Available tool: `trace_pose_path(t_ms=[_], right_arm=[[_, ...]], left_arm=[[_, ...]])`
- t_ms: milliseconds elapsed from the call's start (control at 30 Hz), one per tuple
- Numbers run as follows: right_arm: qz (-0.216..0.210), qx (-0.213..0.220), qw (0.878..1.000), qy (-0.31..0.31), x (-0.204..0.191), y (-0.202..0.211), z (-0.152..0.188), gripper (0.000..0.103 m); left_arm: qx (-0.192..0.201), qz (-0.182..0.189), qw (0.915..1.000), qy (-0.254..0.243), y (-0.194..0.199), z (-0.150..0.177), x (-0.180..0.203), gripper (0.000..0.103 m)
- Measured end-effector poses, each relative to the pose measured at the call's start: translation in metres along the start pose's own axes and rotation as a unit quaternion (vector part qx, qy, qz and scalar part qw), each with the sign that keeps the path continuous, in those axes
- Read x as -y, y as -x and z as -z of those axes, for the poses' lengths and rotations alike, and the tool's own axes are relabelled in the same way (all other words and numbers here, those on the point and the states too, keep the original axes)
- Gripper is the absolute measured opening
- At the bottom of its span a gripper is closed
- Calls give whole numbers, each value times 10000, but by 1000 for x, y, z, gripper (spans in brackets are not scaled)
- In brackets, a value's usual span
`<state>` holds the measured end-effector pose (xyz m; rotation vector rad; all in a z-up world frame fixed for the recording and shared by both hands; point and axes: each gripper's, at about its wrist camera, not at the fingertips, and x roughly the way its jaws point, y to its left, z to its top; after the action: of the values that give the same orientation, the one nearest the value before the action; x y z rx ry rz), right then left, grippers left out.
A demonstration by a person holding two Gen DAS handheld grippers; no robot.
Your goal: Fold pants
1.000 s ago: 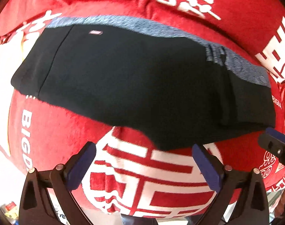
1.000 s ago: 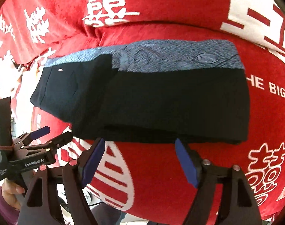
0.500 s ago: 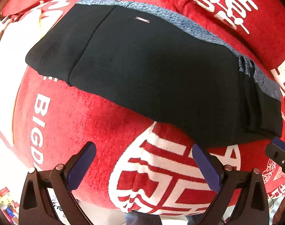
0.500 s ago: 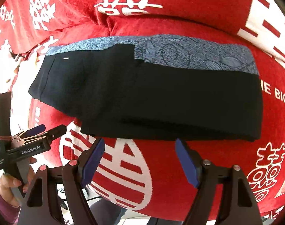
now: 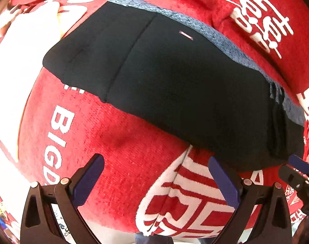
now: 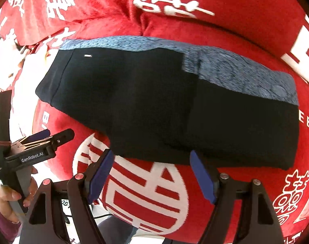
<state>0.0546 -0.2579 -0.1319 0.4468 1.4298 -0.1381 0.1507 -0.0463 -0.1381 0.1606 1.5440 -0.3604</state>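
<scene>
Both hand-held grippers (image 5: 154, 180) (image 6: 152, 174) wide, empty

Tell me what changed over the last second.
Both open grippers slid sideways over the red blanket: in the left gripper view the folded pants drifted right and up-frame; in the right gripper view they grew larger. Nothing was grasped or released; the pants lie folded as before.

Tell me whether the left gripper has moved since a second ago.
Yes. The left gripper has drifted left along the red blanket; the folded black pants now sit further right.

Pants (image 5: 174, 93) on blanket (image 5: 122, 152) (folded).
</scene>
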Motion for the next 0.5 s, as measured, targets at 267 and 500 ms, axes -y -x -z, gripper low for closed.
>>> trace_pose_path(t_ms=[267,500], right_arm=[[-9,-123,9997,189,-20,-13,-8,80],[-63,-254,9993,259,-29,-23,-7,80]], left_arm=[[145,-5,9996,222,3,-17,-36,103],[447,280,9968,595,15,-39,-80,103]])
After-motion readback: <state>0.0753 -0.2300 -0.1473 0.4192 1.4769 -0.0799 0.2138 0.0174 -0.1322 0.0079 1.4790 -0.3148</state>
